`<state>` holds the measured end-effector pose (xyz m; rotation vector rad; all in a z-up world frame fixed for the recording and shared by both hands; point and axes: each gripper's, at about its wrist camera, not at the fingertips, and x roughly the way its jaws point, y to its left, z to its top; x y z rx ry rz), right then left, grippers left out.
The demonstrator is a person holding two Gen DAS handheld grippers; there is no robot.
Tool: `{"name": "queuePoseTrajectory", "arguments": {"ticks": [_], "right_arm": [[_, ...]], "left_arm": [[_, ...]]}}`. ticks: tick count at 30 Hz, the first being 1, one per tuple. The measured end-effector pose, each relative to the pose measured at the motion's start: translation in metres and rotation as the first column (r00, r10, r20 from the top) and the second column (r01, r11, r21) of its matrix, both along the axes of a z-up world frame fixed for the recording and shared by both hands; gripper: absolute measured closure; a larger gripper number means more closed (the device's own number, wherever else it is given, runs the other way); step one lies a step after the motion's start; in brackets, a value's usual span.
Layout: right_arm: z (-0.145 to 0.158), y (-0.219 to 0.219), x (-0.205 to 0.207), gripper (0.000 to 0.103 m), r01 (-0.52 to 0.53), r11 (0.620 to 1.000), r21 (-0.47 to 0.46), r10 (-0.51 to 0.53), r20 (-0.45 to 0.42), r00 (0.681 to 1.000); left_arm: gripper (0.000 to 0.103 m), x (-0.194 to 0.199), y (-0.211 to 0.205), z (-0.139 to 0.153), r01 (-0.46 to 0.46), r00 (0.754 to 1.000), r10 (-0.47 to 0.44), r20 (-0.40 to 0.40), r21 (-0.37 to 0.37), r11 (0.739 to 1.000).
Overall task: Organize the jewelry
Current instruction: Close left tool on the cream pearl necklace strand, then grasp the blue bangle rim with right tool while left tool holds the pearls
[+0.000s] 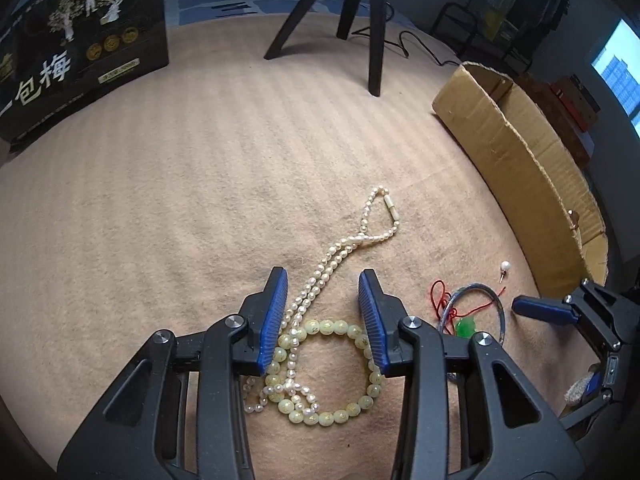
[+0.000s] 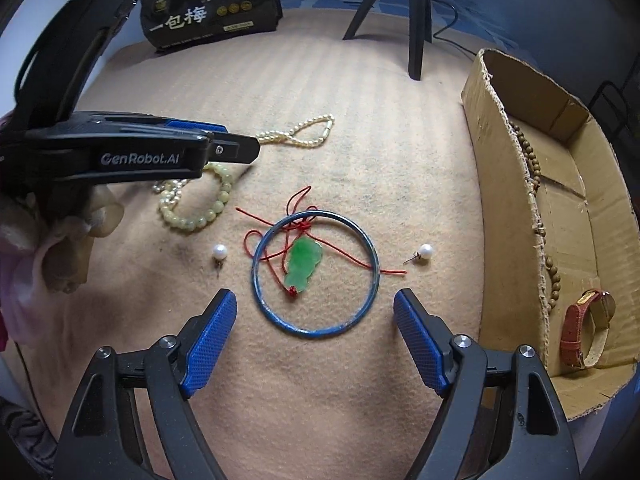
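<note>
My left gripper (image 1: 323,300) hangs open over a white pearl necklace (image 1: 340,252) that lies across a pale green bead bracelet (image 1: 332,326); both run between its blue pads, which press on neither. In the right wrist view my right gripper (image 2: 314,298) stands wide open just in front of a blue bangle (image 2: 316,332). A green jade pendant (image 2: 304,264) on a red cord lies inside the bangle. Two pearl earrings (image 2: 219,251) (image 2: 426,250) lie on either side of it. Everything rests on a beige felt mat (image 2: 320,380).
An open cardboard box (image 2: 508,200) at the right holds a brown-strapped watch (image 2: 576,332) and brown wooden beads (image 2: 530,160). A black printed bag (image 1: 80,40) stands at the back left, black tripod legs (image 1: 376,40) at the back. A person's hand (image 2: 60,248) holds the left gripper.
</note>
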<state>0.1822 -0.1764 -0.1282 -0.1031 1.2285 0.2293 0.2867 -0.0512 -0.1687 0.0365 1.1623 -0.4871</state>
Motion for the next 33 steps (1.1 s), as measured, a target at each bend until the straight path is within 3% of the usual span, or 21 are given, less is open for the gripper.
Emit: {"name": "queuePoseTrajectory", "arguments": {"ticks": [5, 10, 16, 23, 27, 31, 33], "right_arm": [[-0.004, 0.001, 0.002, 0.022, 0.003, 1.000, -0.015, -0.003, -0.005, 1.000], [-0.006, -0.001, 0.007, 0.022, 0.017, 1.000, 0.002, -0.017, -0.015, 1.000], [-0.011, 0.001, 0.013, 0.022, 0.001, 1.000, -0.012, -0.001, -0.006, 1.000], [-0.015, 0.007, 0.016, 0.022, -0.025, 0.998, -0.059, 0.025, -0.007, 1.000], [-0.013, 0.001, 0.013, 0.023, -0.020, 0.999, -0.039, 0.020, -0.015, 1.000], [-0.010, -0.003, 0.011, 0.033, -0.015, 0.999, -0.034, 0.015, -0.013, 1.000], [-0.007, -0.006, 0.011, 0.033, -0.010, 1.000, -0.019, 0.010, -0.014, 1.000]], "left_arm": [[0.066, 0.006, -0.003, -0.003, 0.017, 1.000, -0.017, -0.005, -0.001, 1.000], [0.084, 0.011, -0.005, -0.007, 0.020, 1.000, -0.021, 0.005, 0.023, 1.000], [0.096, 0.013, -0.001, -0.009, 0.006, 1.000, -0.006, 0.015, 0.022, 1.000], [0.098, 0.010, 0.003, -0.008, -0.003, 1.000, 0.003, 0.019, 0.014, 1.000], [0.098, 0.010, 0.004, -0.007, -0.010, 1.000, 0.010, 0.016, 0.009, 1.000], [0.098, 0.008, 0.005, -0.006, -0.013, 1.000, 0.013, 0.025, 0.003, 1.000], [0.098, 0.007, 0.006, -0.005, -0.017, 1.000, 0.017, 0.026, -0.002, 1.000]]}}
